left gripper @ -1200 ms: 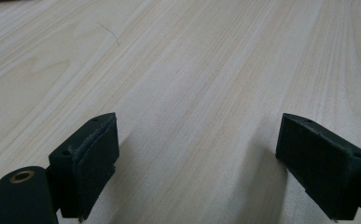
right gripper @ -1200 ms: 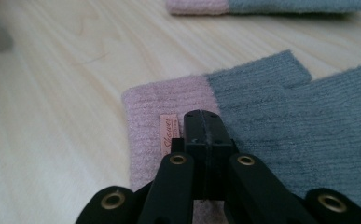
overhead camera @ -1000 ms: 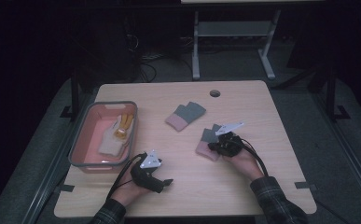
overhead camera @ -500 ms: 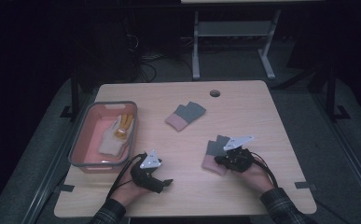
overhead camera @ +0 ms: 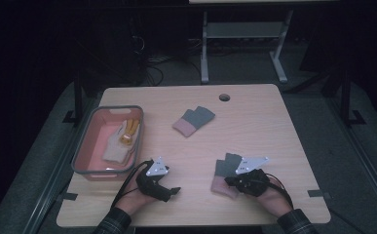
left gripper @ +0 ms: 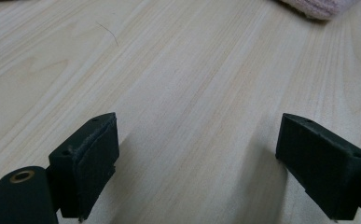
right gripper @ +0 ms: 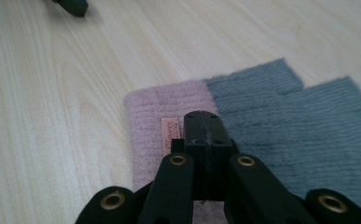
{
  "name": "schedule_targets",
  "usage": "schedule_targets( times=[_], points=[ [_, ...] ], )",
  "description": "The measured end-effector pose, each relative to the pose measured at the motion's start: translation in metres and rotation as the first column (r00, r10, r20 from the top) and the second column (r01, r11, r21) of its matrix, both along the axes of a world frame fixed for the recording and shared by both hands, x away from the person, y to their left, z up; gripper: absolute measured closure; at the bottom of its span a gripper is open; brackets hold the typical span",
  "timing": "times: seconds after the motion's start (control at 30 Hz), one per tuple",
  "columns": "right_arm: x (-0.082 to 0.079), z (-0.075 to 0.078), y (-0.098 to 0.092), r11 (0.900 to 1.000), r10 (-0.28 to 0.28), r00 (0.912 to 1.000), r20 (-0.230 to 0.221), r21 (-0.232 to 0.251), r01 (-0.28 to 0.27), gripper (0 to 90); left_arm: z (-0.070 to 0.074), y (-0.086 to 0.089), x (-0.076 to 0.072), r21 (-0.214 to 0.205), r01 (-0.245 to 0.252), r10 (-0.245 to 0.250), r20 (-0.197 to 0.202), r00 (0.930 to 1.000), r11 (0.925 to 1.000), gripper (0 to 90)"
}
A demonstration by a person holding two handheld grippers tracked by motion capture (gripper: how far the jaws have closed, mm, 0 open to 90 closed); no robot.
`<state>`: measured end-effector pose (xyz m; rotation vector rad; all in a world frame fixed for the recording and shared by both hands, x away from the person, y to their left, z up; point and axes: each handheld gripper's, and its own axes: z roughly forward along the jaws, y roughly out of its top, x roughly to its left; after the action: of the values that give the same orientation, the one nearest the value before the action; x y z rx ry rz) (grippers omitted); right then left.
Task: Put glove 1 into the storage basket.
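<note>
- From the high view, I am looking down on a pale wooden table (overhead camera: 273,126) with my two forearms coming in from the bottom edge.
- My right claw (overhead camera: 231,181) is sitting on a grey and pink glove (overhead camera: 225,170) that is lying flat near the front of the table; from this height I cannot tell how its jaws are standing.
- My left claw (overhead camera: 174,191) is resting on bare wood near the front edge, just in front of a pink tub (overhead camera: 86,146), well apart from that glove.
- Inside the tub, a pale glove (overhead camera: 114,146) with an orange patch is lying.
- A second grey and pink glove (overhead camera: 193,121) is lying farther back, near the middle of the table, beside a small round hole (overhead camera: 224,97).
- From the left claw's own view, I am seeing my left claw (left gripper: 197,163) spread wide, with nothing but wood grain between the two black pads (left gripper: 94,158).
- A pink knitted edge (left gripper: 315,7) is peeking in at the top right corner, too little of it to say which glove it belongs to.
- From the right claw's own view, I am seeing my right claw (right gripper: 204,135) pressed together, its tips lying over the glove (right gripper: 285,112) where the pink cuff is meeting the grey part, just beside a small sewn label (right gripper: 170,134).
- Whether any cloth is pinched between the pads is hidden from me.
- The grey finger stubs are pointing away to the right, and a dark tip of my other claw (right gripper: 73,5) is showing at the top left.
</note>
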<state>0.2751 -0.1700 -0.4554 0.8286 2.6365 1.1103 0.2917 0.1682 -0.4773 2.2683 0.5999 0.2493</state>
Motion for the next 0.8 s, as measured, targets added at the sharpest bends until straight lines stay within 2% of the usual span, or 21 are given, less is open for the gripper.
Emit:
schedule_targets(
  times=[0.17,0.3,0.43,0.8],
  points=[
    [0.005,0.004,-0.02,0.9984,-0.055,0.9983,0.017,0.016,0.055,90.0,0.0,0.0,0.0,0.0,0.0,0.0,0.0,1.0,1.0,12.5],
    [0.01,0.0,-0.032,0.9966,-0.082,0.9966,0.001,0.0,0.082,90.0,0.0,0.0,0.0,0.0,0.0,0.0,0.0,1.0,1.0,12.5],
    [0.011,-0.007,-0.027,0.9982,-0.056,0.9982,-0.02,-0.022,0.056,90.0,0.0,0.0,0.0,0.001,0.002,-0.002,-0.001,1.0,1.0,12.5],
    [0.005,-0.008,-0.002,0.9994,0.032,0.9993,-0.017,-0.013,-0.032,90.0,0.001,0.0,0.0,0.006,0.003,-0.003,-0.004,1.0,1.0,12.5]
  ],
)
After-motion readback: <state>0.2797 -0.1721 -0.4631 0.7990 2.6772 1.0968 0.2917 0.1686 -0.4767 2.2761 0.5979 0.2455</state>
